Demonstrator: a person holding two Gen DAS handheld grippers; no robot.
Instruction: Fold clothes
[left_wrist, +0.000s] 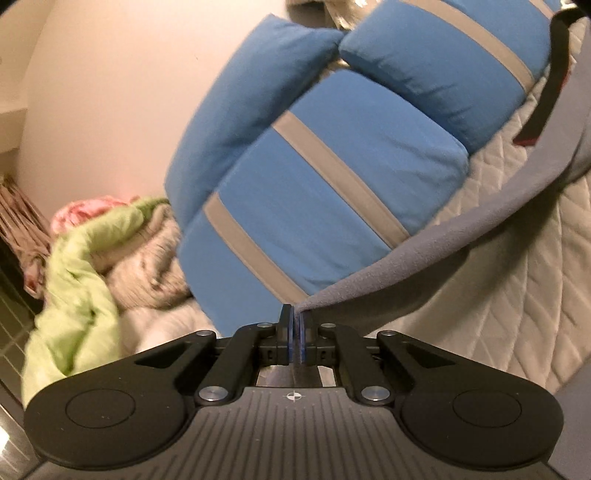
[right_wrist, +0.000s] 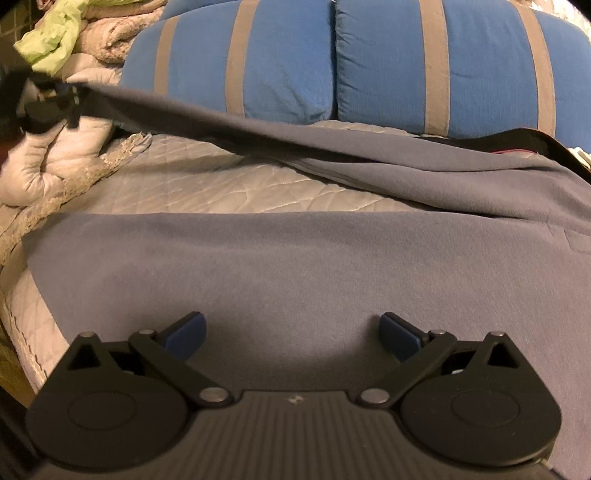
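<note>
The left claw (left_wrist: 295, 325) pinches a corner of the grey garment (right_wrist: 295, 266), lifted off the bed (right_wrist: 221, 184) toward its left edge. The right claw (right_wrist: 291, 332) is spread, low over the flat part, which runs left to right in front of it.

Blue pillows (right_wrist: 332, 62) block the far side, bare quilt (right_wrist: 221, 188) (mid-bed) open

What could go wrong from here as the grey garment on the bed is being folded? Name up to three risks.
1. The left gripper pinches only a thin edge of the grey garment; it might slip out as the cloth is pulled taut.
2. The right gripper is open over the flat part, so nothing pins it and the layer may drag or wrinkle.
3. The lifted edge could catch on the blue pillows close behind.
</note>
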